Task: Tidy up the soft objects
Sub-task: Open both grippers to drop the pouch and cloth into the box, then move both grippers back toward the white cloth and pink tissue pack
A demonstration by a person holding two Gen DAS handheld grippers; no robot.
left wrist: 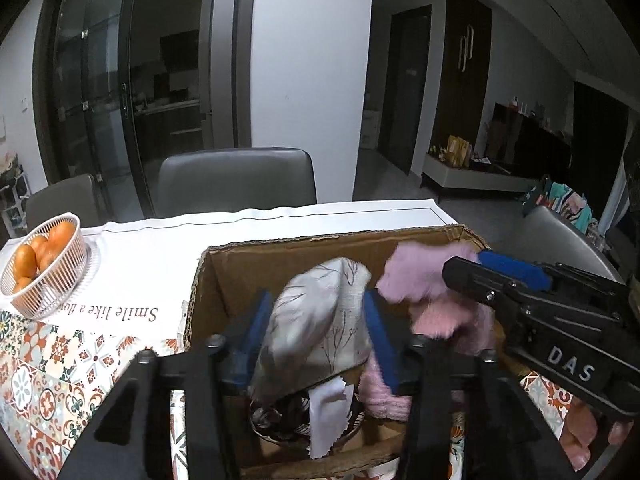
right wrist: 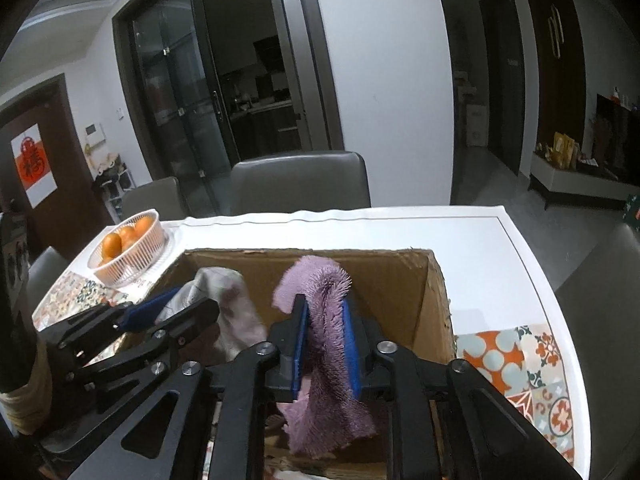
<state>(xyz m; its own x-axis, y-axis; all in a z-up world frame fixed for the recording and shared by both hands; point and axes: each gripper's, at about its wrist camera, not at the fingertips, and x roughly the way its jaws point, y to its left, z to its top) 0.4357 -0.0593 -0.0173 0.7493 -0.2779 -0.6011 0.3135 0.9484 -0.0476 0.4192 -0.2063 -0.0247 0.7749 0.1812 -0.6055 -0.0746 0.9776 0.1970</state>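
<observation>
Inside the cardboard box (right wrist: 434, 300), left gripper (left wrist: 316, 332) jaws pinch the grey patterned cloth (left wrist: 316, 320), right gripper (right wrist: 324, 344) jaws the fuzzy purple cloth (right wrist: 320, 292).

Hidden, cropped and blurred parts around the cardboard box (right wrist: 434, 292)

Both tool frames cover the box's near wall and floor; the pink fluffy cloth (right wrist: 320, 344) runs behind them, its lower end unseen. The pale printed cloth (left wrist: 316, 320) is motion-blurred, and a hand (left wrist: 580, 436) is cropped at the left-wrist view's lower right.
</observation>
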